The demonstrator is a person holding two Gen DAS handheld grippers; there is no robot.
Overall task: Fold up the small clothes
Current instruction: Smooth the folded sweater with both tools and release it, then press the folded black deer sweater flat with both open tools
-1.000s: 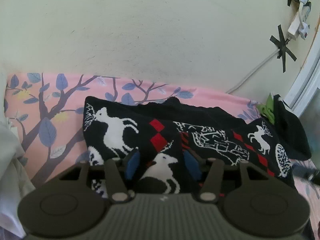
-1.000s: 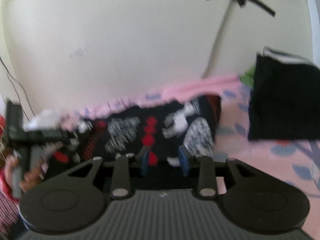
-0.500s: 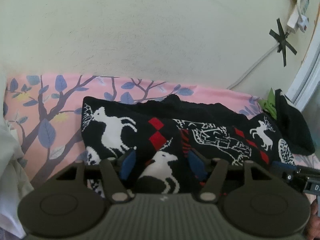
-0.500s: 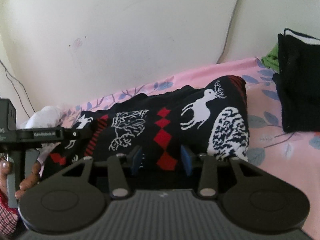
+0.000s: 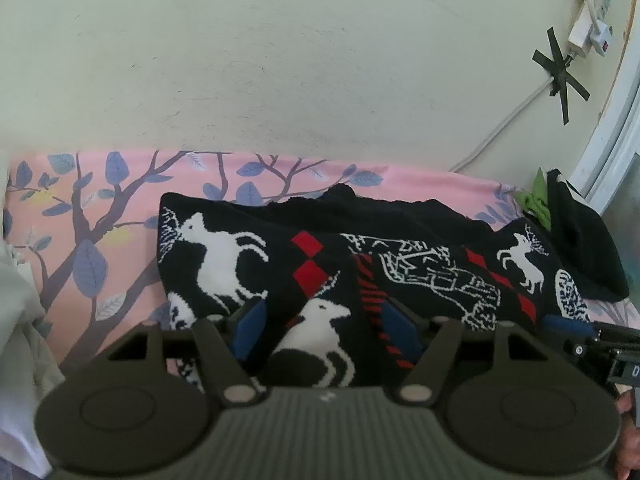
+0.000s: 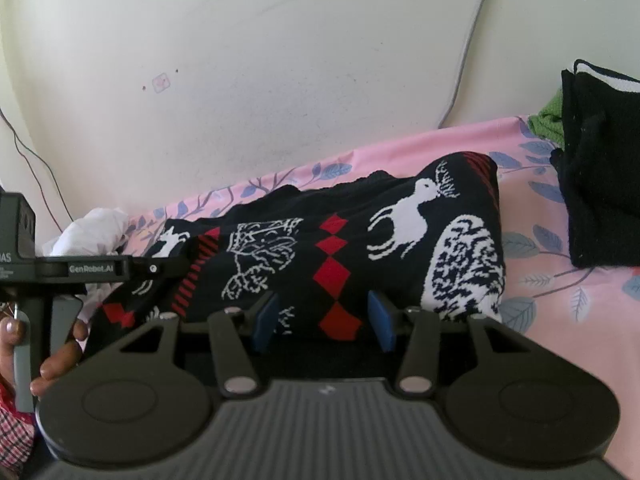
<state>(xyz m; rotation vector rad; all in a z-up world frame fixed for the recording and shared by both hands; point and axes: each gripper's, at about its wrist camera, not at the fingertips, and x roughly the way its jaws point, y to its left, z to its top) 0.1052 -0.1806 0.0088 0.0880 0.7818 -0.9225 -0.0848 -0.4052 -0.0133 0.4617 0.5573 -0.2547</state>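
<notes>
A black knitted garment with white deer and red diamonds (image 5: 360,264) lies folded across the pink bedsheet (image 5: 120,216). It also shows in the right wrist view (image 6: 360,240). My left gripper (image 5: 326,330) is open over the garment's near left edge, blue pads on either side of a white deer. My right gripper (image 6: 322,318) is open over the garment's near right edge, by the red diamonds. The left gripper's body (image 6: 92,270) shows at the left of the right wrist view, held by a hand.
A stack of folded black clothes (image 6: 600,184) with a green item (image 6: 546,120) lies to the right on the sheet. White cloth (image 5: 16,320) is bunched at the left. The wall (image 5: 320,60) runs close behind the bed, with a taped cable (image 5: 520,112).
My right gripper has swung in and steadied over the garment's near right edge. My left gripper's fingers have opened wider over the white deer.
</notes>
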